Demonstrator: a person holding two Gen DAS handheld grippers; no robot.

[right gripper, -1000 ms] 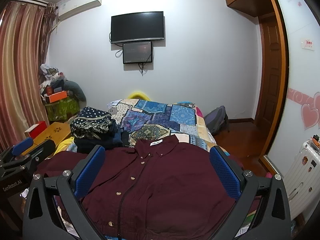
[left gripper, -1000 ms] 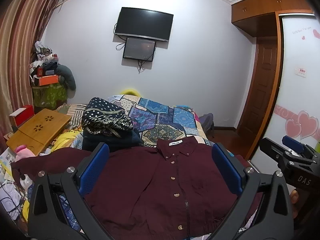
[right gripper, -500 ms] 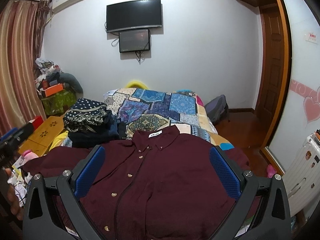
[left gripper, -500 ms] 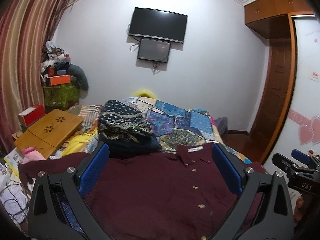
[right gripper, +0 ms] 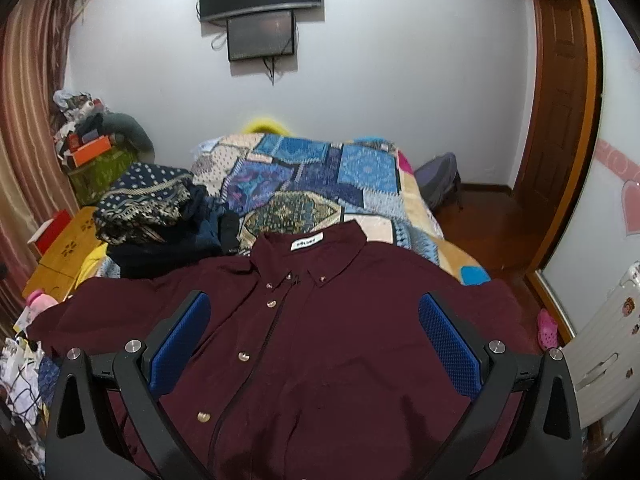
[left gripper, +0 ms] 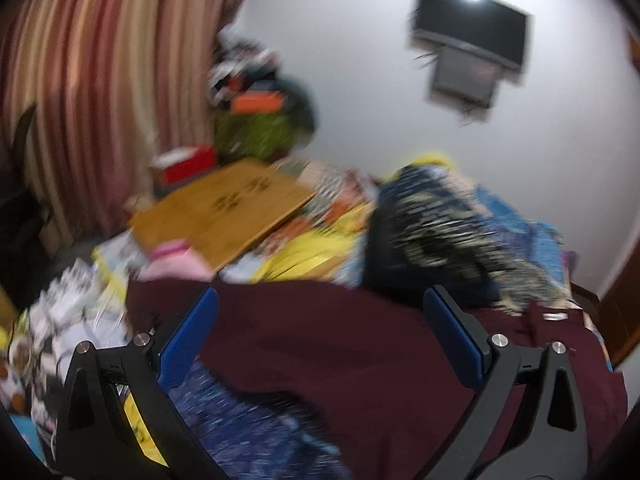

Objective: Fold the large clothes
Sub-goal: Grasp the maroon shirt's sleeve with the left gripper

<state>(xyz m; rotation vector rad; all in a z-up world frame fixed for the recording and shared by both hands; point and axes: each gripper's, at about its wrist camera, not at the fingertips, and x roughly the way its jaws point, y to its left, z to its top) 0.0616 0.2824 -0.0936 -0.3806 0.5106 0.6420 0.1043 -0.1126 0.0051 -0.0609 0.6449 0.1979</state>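
**Left gripper swinging toward the sleeve; the shirt is not yet gripped**

Your left gripper [left gripper: 320, 344] has its blue pads spread wide with nothing between them, and it points over the shirt's left sleeve [left gripper: 280, 332], which runs out from the body of the maroon button-up shirt [right gripper: 340, 340] toward the bedside clutter. Your right gripper [right gripper: 314, 344] is equally spread and empty, hovering above the shirt's chest, just right of the button placket [right gripper: 256, 328].

The shirt lies face up and buttoned on the patchwork quilt [right gripper: 304, 184], collar toward the wall, with its white neck label [right gripper: 307, 243] showing. A pile of folded dark clothes [right gripper: 152, 216] sits just left of the collar, close to the sleeve's shoulder.

The step in hand looks like picking up the left sleeve to fold it across the body. Go for the cuff end, not mid-sleeve, so the whole sleeve follows. Pinch only the sleeve layer, not the quilt under it. Carry it low and flat toward the placket, and keep clear of the pile by the shoulder. Your right gripper could pin the shirt near the shoulder seam while the sleeve travels.

Against half a second ago, your left view has turned sharply away from the collar, toward the striped curtain [left gripper: 92, 80] and the wooden lap desk [left gripper: 224, 208], and is now motion-blurred. Your right view has dipped slightly nearer the shirt.
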